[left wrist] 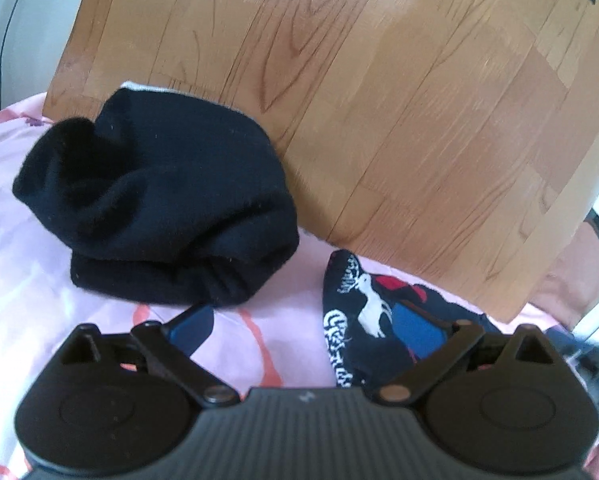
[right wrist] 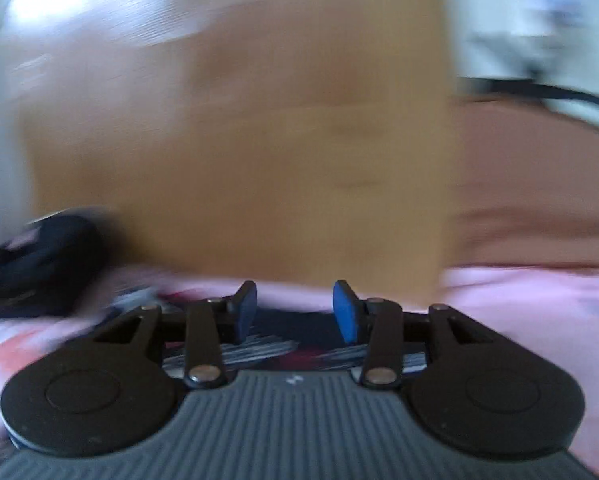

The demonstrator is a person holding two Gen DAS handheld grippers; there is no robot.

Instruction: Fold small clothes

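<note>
Left gripper (left wrist: 305, 330) spread wide, holding nothing, black folded garment (left wrist: 159, 208) centre left on pink sheet (left wrist: 27, 280), patterned dark garment (left wrist: 363, 320) lower right, right gripper (right wrist: 295, 306) partly open, nothing pinched, blurred.

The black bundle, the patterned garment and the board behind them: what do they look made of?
Black bundle: soft fuzzy knit, likely fleece or wool; matte, lint-specked. Patterned garment: thin knit fabric with white deer motif, probably cotton. Board: wood-grain planks, smooth slight sheen; possibly laminate.
</note>
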